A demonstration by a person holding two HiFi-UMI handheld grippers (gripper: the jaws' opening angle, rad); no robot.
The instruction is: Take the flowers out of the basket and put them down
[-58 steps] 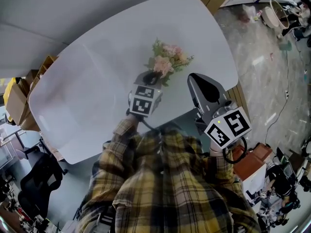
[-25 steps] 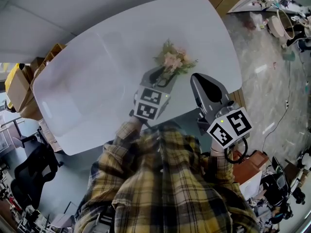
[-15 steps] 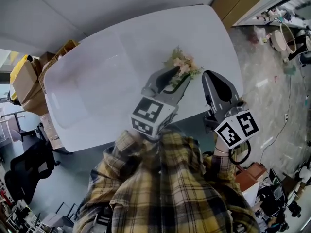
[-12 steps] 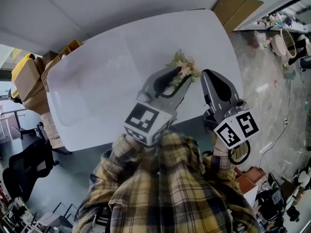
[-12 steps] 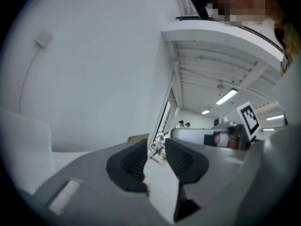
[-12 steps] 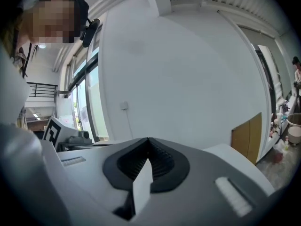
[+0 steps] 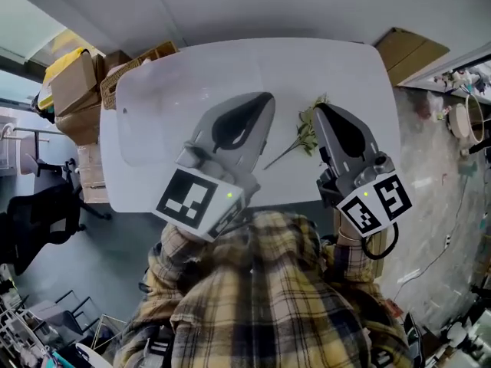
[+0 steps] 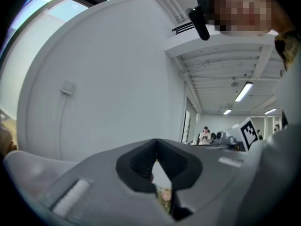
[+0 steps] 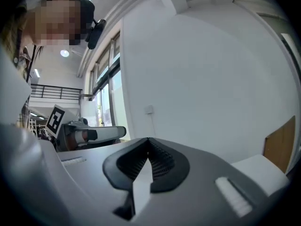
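Two jaw pairs pressed together on nothing, left gripper (image 7: 261, 103), right gripper (image 7: 319, 109); flowers (image 7: 306, 131) lying on table (image 7: 176, 75), centre-right of frame

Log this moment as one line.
flowers: lying on table | left gripper: shut, empty | right gripper: shut, empty

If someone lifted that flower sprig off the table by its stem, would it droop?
Probably a little: the flowers sit on one thin stem, so the leafy head may sag. It looks light, and would likely slide easily on the smooth table.
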